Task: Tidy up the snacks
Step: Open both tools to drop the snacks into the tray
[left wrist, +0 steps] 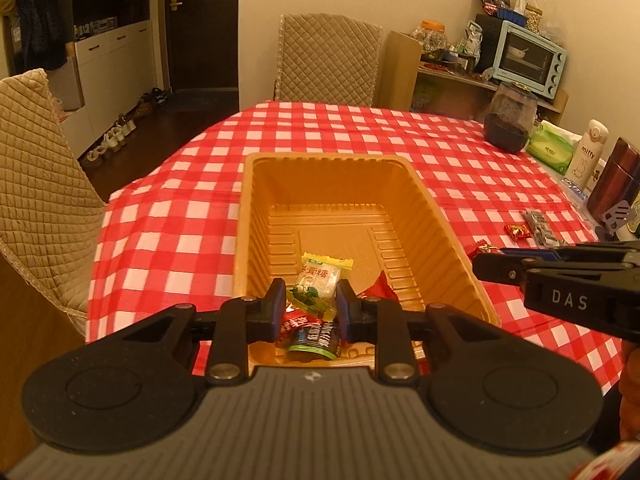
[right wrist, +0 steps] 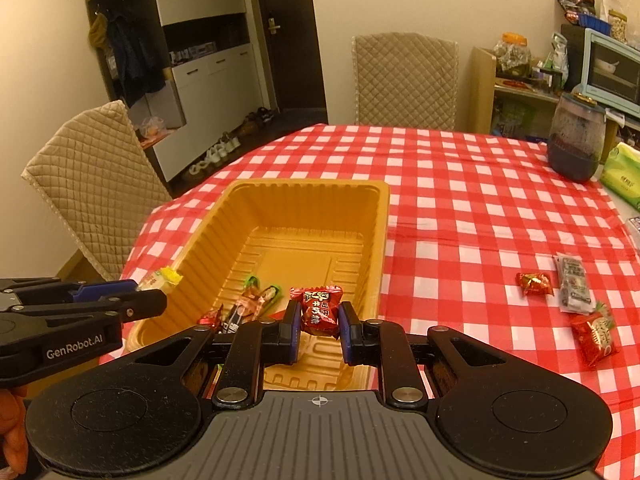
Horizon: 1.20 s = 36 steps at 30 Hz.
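The left gripper (left wrist: 308, 300) pinches a yellow-green candy (left wrist: 318, 284) above the near end of the gold plastic tray (right wrist: 384, 216); the right gripper (right wrist: 320, 320) clamps a red candy (right wrist: 320, 310) there too. Release only once each hangs inside the tray walls, clear of each other.

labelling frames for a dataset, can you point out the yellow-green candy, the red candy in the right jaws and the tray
yellow-green candy (left wrist: 316, 285), left wrist view, on the white middle of its wrapper
red candy (right wrist: 319, 312), right wrist view, on the wrapper's printed face
tray (right wrist: 304, 189), right wrist view, on its far rim
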Each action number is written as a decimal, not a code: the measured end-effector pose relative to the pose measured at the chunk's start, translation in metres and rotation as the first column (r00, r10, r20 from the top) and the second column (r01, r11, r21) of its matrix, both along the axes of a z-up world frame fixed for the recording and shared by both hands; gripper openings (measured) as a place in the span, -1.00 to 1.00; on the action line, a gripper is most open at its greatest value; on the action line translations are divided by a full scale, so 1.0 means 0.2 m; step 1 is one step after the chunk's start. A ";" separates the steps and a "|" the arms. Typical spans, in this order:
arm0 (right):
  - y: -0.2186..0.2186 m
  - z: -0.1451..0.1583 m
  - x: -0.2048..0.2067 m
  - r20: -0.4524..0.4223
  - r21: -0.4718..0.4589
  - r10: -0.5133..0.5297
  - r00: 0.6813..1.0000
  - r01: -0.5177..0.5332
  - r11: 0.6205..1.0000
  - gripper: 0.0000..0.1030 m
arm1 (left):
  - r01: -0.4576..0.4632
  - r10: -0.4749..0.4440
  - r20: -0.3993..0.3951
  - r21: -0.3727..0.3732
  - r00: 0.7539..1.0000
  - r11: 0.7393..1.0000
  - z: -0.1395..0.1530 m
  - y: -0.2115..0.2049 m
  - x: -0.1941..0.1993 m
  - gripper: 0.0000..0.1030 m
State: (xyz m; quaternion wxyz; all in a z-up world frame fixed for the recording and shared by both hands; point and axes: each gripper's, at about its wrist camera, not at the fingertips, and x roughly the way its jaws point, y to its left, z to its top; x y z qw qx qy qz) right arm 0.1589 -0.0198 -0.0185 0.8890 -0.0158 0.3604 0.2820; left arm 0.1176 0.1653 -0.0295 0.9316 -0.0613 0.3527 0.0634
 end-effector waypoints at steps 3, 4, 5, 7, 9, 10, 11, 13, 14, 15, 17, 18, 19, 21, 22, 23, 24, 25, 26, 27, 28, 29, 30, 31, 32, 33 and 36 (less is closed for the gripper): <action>0.00 -0.02 0.02 -0.007 -0.002 -0.004 1.000 0.004 1.000 -0.61 | 0.012 -0.012 -0.006 -0.007 1.000 1.000 -0.03 -0.02 0.04 -0.53; 0.00 -0.02 0.03 -0.010 -0.002 -0.006 1.000 0.006 1.000 -0.61 | 0.017 -0.017 -0.010 -0.009 1.000 1.000 -0.04 -0.03 0.05 -0.53; -0.01 -0.03 0.03 -0.012 -0.002 -0.008 1.000 0.008 1.000 -0.61 | 0.020 -0.020 -0.013 -0.011 1.000 1.000 -0.05 -0.03 0.06 -0.51; -0.01 -0.04 0.04 -0.016 -0.002 -0.009 1.000 0.009 1.000 -0.61 | 0.026 -0.026 -0.018 -0.005 0.999 1.000 -0.07 -0.05 0.07 -0.50; -0.02 -0.04 0.05 -0.019 0.000 -0.011 1.000 0.011 1.000 -0.61 | 0.029 -0.029 -0.025 0.002 0.999 1.000 -0.09 -0.05 0.07 -0.50; -0.02 -0.05 0.05 -0.021 0.001 -0.012 1.000 0.012 1.000 -0.61 | 0.028 -0.028 -0.028 -0.001 0.999 1.000 -0.09 -0.06 0.06 -0.50; -0.02 -0.05 0.05 -0.023 0.001 -0.011 1.000 0.011 1.000 -0.61 | 0.026 -0.026 -0.030 -0.002 0.999 1.000 -0.10 -0.05 0.06 -0.50; -0.02 -0.05 0.05 -0.025 0.003 -0.009 1.000 0.009 1.000 -0.61 | 0.022 -0.022 -0.030 0.001 0.999 1.000 -0.10 -0.05 0.05 -0.50; -0.02 -0.05 0.05 -0.026 0.005 -0.007 1.000 0.007 1.000 -0.61 | 0.019 -0.019 -0.031 0.003 0.999 1.000 -0.10 -0.04 0.04 -0.50; -0.01 -0.05 0.05 -0.027 0.006 -0.005 1.000 0.005 1.000 -0.61 | 0.016 -0.016 -0.031 0.003 0.999 1.000 -0.10 -0.04 0.04 -0.50; 0.00 -0.05 0.05 -0.027 0.010 0.002 1.000 -0.002 1.000 -0.61 | 0.011 -0.011 -0.031 0.004 0.999 1.000 -0.10 -0.03 0.03 -0.50; 0.00 -0.05 0.04 -0.026 0.012 0.005 1.000 -0.005 1.000 -0.61 | 0.008 -0.008 -0.030 0.004 1.000 1.000 -0.10 -0.02 0.02 -0.50; 0.01 -0.05 0.04 -0.025 0.014 0.009 1.000 -0.009 1.000 -0.61 | 0.004 -0.004 -0.029 0.004 1.000 1.000 -0.10 -0.02 0.02 -0.50; 0.02 -0.05 0.04 -0.028 0.021 0.016 0.999 -0.016 1.000 -0.61 | -0.003 0.003 -0.028 0.000 1.000 1.000 -0.09 -0.01 0.02 -0.50; 0.02 -0.04 0.04 -0.034 0.028 0.020 0.999 -0.019 0.999 -0.61 | -0.003 0.003 -0.028 -0.003 1.000 1.000 -0.09 -0.01 0.02 -0.50; 0.03 -0.04 0.05 -0.037 0.036 0.023 0.999 -0.021 0.999 -0.61 | -0.003 0.003 -0.027 -0.003 1.000 1.000 -0.09 -0.01 0.01 -0.50; 0.03 -0.04 0.05 -0.036 0.042 0.023 0.999 -0.022 0.999 -0.61 | -0.004 0.004 -0.028 -0.003 1.000 1.000 -0.09 -0.01 0.01 -0.50; 0.04 -0.04 0.05 -0.033 0.050 0.028 0.999 -0.026 0.998 -0.61 | -0.004 0.004 -0.028 -0.004 1.000 1.000 -0.09 -0.01 0.01 -0.50; 0.04 -0.04 0.05 -0.032 0.061 0.037 0.999 -0.035 0.998 -0.60 | -0.005 0.005 -0.028 -0.006 1.000 1.000 -0.09 0.00 0.01 -0.50; 0.04 -0.04 0.06 -0.036 0.075 0.043 0.998 -0.041 0.996 -0.57 | -0.007 0.007 -0.028 -0.007 1.000 1.000 -0.09 0.00 0.00 -0.50; 0.03 -0.04 0.06 -0.040 0.081 0.041 0.998 -0.038 0.996 -0.35 | -0.007 0.007 -0.028 -0.008 1.000 1.000 -0.09 0.00 0.00 -0.50; 0.03 -0.04 0.05 -0.038 0.082 0.033 0.999 -0.030 0.996 0.01 | -0.007 0.007 -0.027 -0.010 1.000 1.000 -0.09 0.00 0.00 -0.51; 0.01 -0.04 0.05 -0.035 0.085 0.026 0.999 -0.023 0.996 0.08 | -0.008 0.008 -0.026 -0.011 1.000 1.000 -0.09 0.00 -0.01 -0.50; 0.00 -0.03 0.04 -0.038 0.083 0.020 0.999 -0.017 0.996 0.08 | -0.009 0.009 -0.025 -0.011 1.000 1.000 -0.09 0.00 -0.01 -0.51; -0.02 -0.04 0.03 -0.042 0.080 0.011 0.999 -0.008 0.997 0.08 | -0.009 0.008 -0.024 -0.012 1.000 1.000 -0.09 -0.01 -0.02 -0.51; -0.04 -0.04 0.03 -0.048 0.078 0.000 0.999 0.004 0.997 0.08 | -0.008 0.008 -0.023 -0.014 1.000 1.000 -0.08 -0.01 -0.02 -0.51; -0.11 -0.04 -0.02 -0.061 0.070 -0.039 0.997 0.043 0.997 0.09 | -0.005 0.005 -0.020 -0.017 1.000 1.000 -0.07 -0.03 -0.03 -0.51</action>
